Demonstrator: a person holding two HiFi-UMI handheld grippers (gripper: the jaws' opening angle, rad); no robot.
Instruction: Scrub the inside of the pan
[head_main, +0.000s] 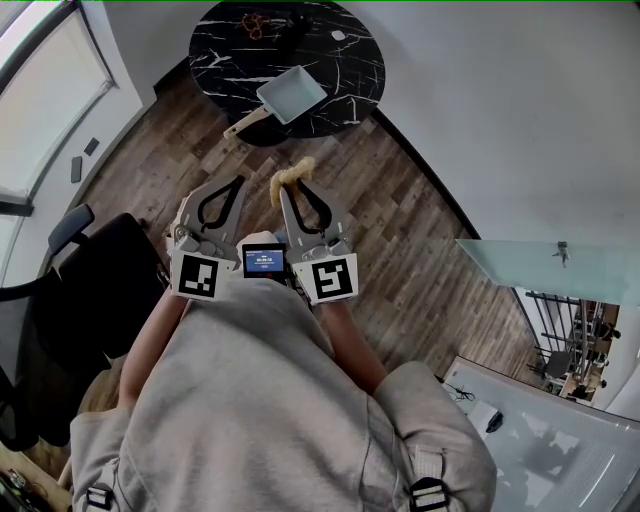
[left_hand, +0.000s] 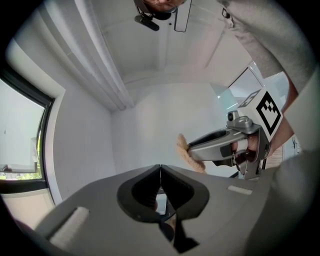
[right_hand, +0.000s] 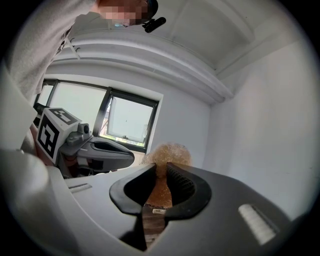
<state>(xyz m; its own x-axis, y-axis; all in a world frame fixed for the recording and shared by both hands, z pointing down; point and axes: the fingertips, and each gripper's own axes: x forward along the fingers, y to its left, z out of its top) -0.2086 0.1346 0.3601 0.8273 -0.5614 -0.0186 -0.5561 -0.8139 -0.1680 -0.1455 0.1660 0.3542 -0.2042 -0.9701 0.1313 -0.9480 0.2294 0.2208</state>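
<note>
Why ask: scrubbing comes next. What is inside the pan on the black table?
The pan looks bare inside, plain pale bottom; residue is too small to tell. The right claw holds the sponge.

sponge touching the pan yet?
No: the sponge sits clamped in the right hand-held gripper, well short of the pan on the table.

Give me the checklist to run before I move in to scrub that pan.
1. Grip: tan fibrous scrubbing pad clamped in right hand-held gripper: ok.
2. Spare: left hand-held gripper shut, empty: ok.
3. Target: grey rectangular metal pan open side up on round black marble table: ok.
4. Reach: not ok, pan sits well beyond both hand-held grippers.
5. Hold: pan's wooden handle unobstructed: ok.
6. Dirt inside pan: cannot tell.
</note>
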